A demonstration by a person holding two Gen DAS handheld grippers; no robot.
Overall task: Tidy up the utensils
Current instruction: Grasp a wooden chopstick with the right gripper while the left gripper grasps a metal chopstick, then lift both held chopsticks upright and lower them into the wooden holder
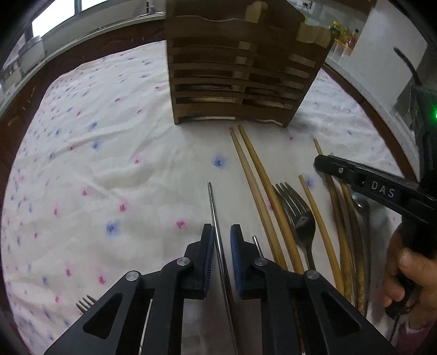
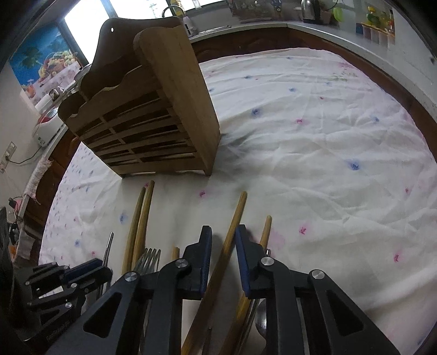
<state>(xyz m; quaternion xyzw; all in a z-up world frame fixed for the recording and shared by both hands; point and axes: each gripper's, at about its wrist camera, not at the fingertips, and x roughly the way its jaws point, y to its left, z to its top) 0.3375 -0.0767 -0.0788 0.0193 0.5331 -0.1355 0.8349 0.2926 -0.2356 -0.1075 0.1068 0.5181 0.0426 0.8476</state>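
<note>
A slatted wooden utensil rack (image 1: 235,73) stands on the flowered cloth; it also shows in the right wrist view (image 2: 153,114). My left gripper (image 1: 221,240) is open, its blue pads on either side of a thin metal utensil handle (image 1: 215,218) without closing on it. My right gripper (image 2: 223,240) is open around a wooden chopstick (image 2: 232,232), not clamped; it also shows in the left wrist view (image 1: 322,163). Several wooden chopsticks (image 1: 256,185), a metal fork (image 1: 297,215) and a spoon (image 1: 362,207) lie in front of the rack.
A white cloth with pink and blue flowers (image 1: 109,163) covers the round wooden table (image 2: 355,49). Another fork (image 1: 86,301) lies at the lower left. A kitchen counter with jars and a kettle (image 2: 311,11) runs behind.
</note>
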